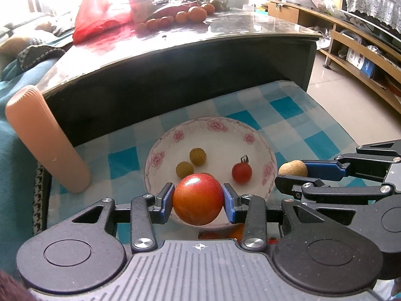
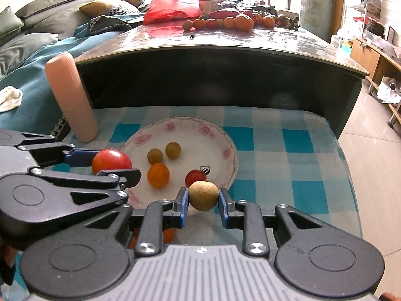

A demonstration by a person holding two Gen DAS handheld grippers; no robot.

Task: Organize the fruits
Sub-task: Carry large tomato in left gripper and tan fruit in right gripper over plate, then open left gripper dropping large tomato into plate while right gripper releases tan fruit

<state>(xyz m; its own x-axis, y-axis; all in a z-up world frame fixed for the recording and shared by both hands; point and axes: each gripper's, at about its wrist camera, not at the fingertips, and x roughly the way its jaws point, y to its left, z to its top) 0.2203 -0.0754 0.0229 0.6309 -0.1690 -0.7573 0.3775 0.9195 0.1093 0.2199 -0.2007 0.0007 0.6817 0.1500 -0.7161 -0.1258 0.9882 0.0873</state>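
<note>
Left wrist view: the left gripper (image 1: 198,199) pinches a round red tomato (image 1: 198,199) above the near rim of the white flower-patterned bowl (image 1: 160,148).

Right wrist view: the right gripper (image 2: 203,198) pinches a small round tan fruit (image 2: 203,195) at the bowl's near right rim.

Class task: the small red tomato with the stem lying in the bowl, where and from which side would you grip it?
Grip the small red tomato across its round middle, coming from above: its stem points sideways, and the bowl wall blocks a low approach.
</note>
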